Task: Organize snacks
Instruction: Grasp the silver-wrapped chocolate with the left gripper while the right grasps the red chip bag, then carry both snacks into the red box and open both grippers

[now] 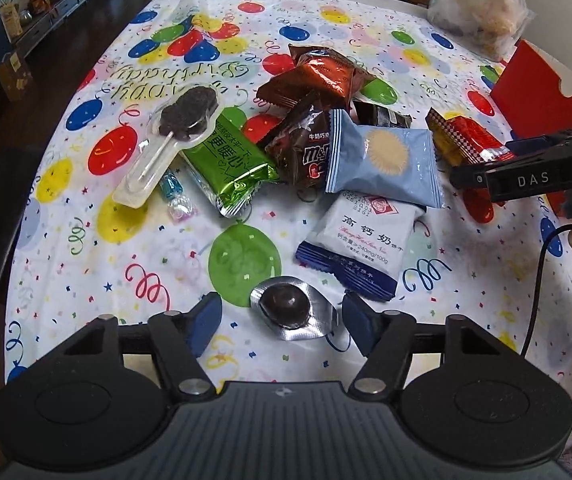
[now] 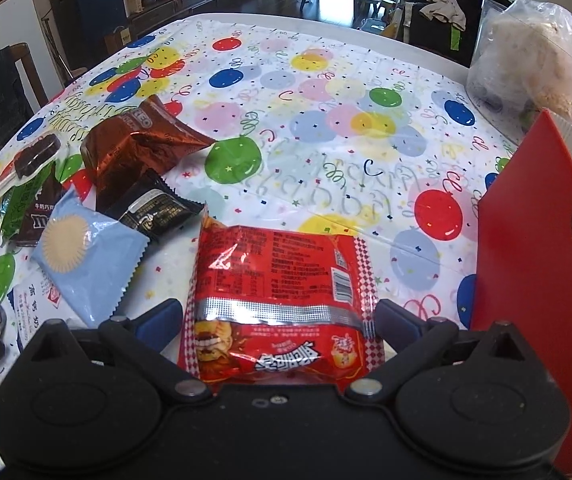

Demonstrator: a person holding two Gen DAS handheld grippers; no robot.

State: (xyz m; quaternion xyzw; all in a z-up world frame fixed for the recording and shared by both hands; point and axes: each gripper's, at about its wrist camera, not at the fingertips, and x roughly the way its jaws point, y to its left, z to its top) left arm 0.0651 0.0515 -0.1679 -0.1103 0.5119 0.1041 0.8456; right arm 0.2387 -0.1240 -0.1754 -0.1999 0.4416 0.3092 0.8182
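Observation:
A round dark chocolate in a silver foil tray (image 1: 290, 312) lies on the balloon-print tablecloth (image 1: 86, 240). My left gripper (image 1: 283, 322) is open around it, with a blue pad on each side and a small gap to the foil. A red snack packet (image 2: 282, 280) lies flat between the pads of my right gripper (image 2: 279, 320). Those pads stand right at its two edges, the packet is not squeezed, and the gripper is open. In the left wrist view one of the right gripper's fingers (image 1: 470, 178) hangs over the same red packet (image 1: 466, 140).
A pile of snacks lies mid-table: a light blue packet (image 1: 386, 160), a white and blue biscuit packet (image 1: 362, 240), a green packet (image 1: 230, 160), an M&M's bag (image 1: 306, 152), an Oreo lollipop (image 1: 182, 120). A red box (image 2: 526, 260) stands at the right, with a clear bag (image 2: 534, 68) behind it.

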